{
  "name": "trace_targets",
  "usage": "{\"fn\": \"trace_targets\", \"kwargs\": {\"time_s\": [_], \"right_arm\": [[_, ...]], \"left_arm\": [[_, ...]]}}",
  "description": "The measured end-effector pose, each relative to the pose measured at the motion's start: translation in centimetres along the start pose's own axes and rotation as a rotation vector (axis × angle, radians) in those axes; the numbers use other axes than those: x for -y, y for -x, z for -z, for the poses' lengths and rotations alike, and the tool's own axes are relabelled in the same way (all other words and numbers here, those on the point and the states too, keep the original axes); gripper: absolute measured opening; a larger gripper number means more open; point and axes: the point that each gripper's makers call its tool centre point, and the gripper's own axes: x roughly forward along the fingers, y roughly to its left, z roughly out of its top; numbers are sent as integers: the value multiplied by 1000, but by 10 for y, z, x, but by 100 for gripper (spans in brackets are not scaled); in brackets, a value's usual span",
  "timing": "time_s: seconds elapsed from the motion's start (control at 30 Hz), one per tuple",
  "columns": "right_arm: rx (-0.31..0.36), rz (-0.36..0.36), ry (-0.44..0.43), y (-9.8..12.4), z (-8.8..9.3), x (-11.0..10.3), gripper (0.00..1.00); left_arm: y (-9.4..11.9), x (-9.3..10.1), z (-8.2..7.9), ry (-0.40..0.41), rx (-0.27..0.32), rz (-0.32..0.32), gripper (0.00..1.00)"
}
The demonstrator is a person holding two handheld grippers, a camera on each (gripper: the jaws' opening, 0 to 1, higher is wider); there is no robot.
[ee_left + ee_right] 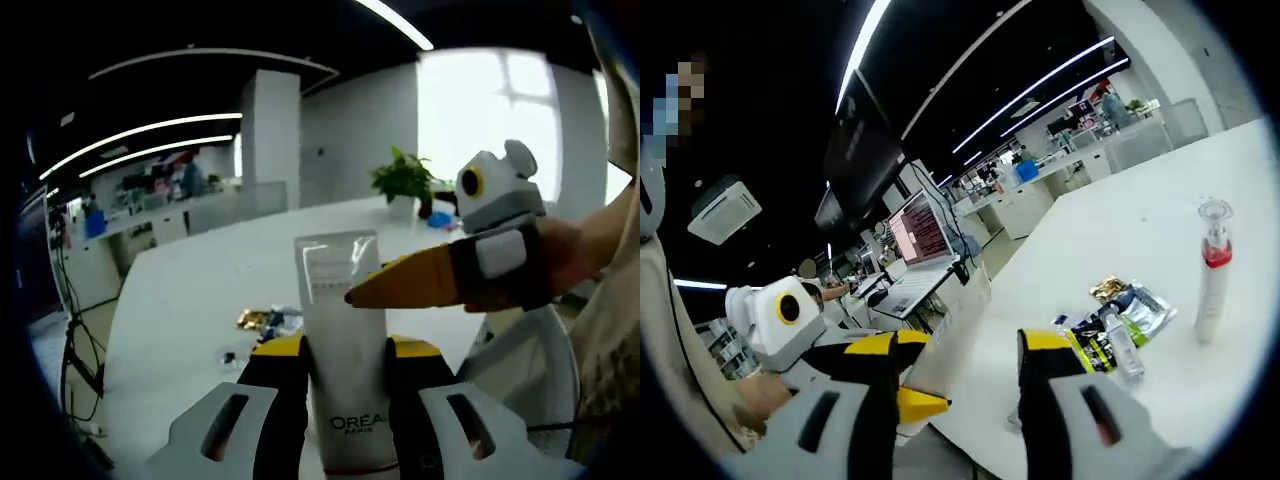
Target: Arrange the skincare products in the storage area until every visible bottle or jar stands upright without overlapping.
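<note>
In the left gripper view the left gripper has its jaws closed on a white L'Oréal tube, held upright above the near edge of the white desk, whose broad top lies open beyond a small heap of sachets; the tube's lower end is cut off by the frame. The right gripper reaches in from the right, its yellow tip touching the tube's side. In the right gripper view its jaws stand wide apart around the tube's blurred edge, while a slim red-banded pump bottle stands upright on the desk, well apart from the sachets.
</note>
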Motion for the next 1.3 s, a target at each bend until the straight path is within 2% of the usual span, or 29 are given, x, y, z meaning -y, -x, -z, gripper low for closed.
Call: {"fn": "trace_targets", "kwargs": {"time_s": [0.13, 0.3, 0.43, 0.57, 0.73, 0.8, 0.97, 1.13, 1.17, 1.3], "right_arm": [[8, 1, -37, 0, -1, 0, 36], [9, -2, -50, 2, 0, -1, 19], [16, -1, -108, 3, 2, -1, 16], [1, 10, -115, 3, 6, 0, 12], [-23, 22, -102, 4, 11, 1, 9], [-41, 26, -61, 6, 12, 1, 9], [-58, 14, -14, 6, 11, 1, 8], [-107, -55, 59, 6, 9, -7, 8], [-115, -104, 71, 7, 8, -13, 8], [-141, -222, 63, 8, 3, -29, 8]], "left_arm": [[-2, 9, -1, -22, 0, 13, 26], [-3, 15, 2, -26, -1, 31, 26], [-5, 16, 6, -21, -7, 39, 26], [-8, 19, 12, -32, -24, 48, 28], [-11, 22, 17, -10, -27, 78, 28], [-12, 23, 18, -1, -26, 91, 28], [-13, 25, 16, 47, 8, 138, 28], [-8, 26, 12, 112, 50, 214, 27], [-6, 28, 11, 134, 57, 252, 26], [0, 32, 4, 188, 75, 360, 25]]}}
